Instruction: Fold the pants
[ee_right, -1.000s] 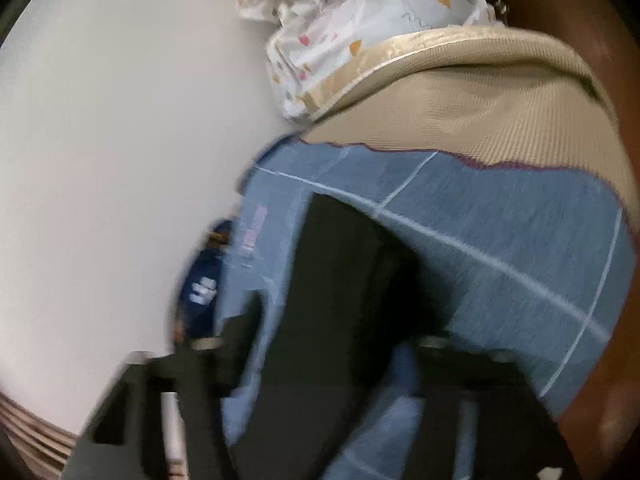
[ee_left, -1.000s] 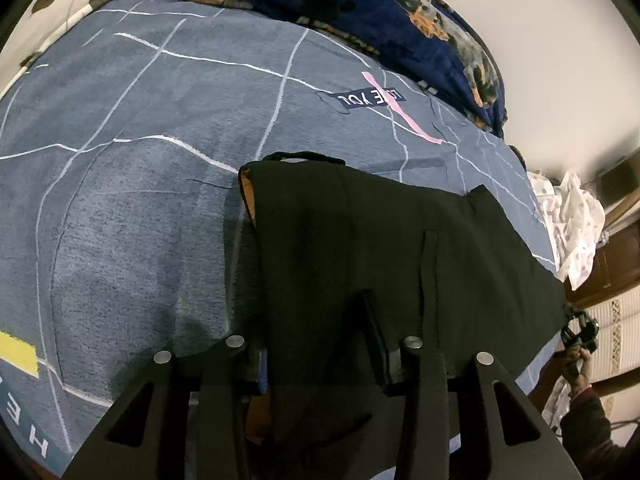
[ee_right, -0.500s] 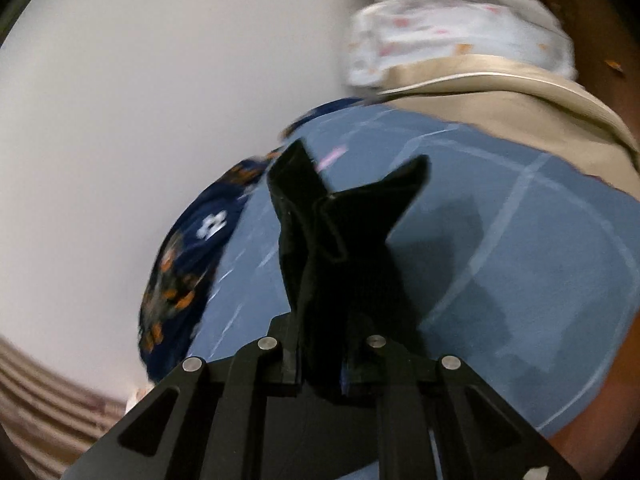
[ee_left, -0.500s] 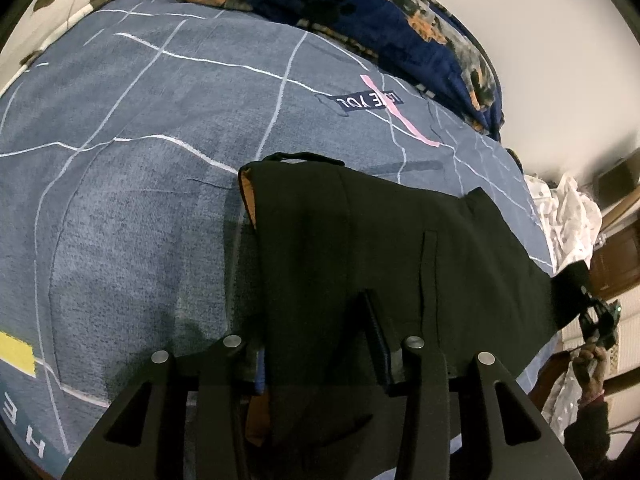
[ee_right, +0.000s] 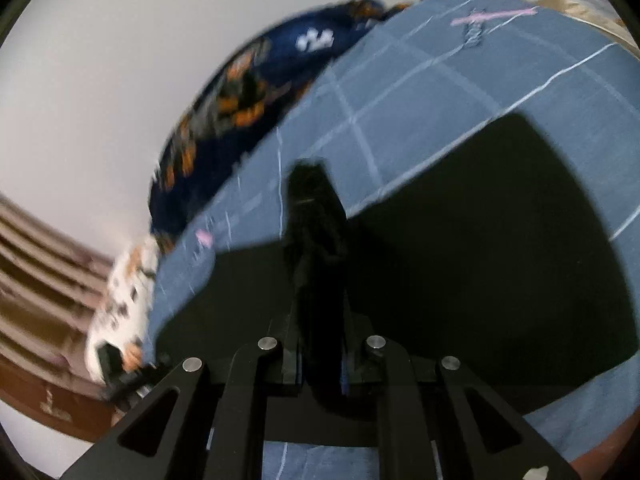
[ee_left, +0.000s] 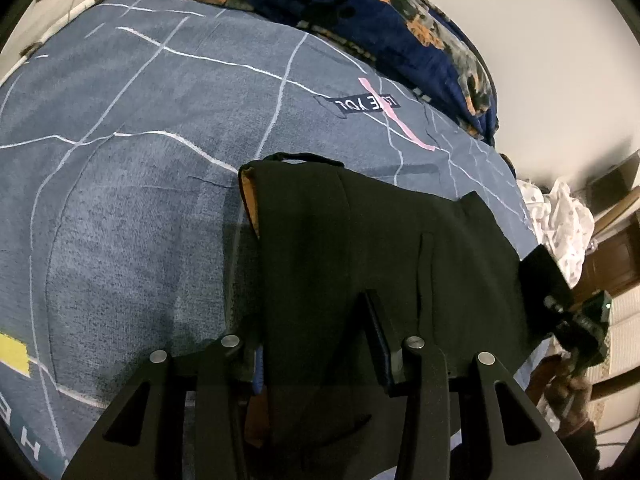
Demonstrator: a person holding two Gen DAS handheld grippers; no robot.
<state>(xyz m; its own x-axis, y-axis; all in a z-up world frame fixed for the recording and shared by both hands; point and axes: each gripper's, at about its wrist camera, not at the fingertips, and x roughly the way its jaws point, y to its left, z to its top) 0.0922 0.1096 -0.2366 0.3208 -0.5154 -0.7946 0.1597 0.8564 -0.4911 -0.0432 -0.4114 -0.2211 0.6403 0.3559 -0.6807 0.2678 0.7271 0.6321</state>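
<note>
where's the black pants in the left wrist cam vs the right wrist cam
Left wrist: the black pants lie across the centre and lower right, running down between the left gripper fingers.
Right wrist: the pants fill the centre and right, a bunched end pinched in the right gripper.
Shared landmark: the navy dog-print blanket along the far bed edge.
</note>
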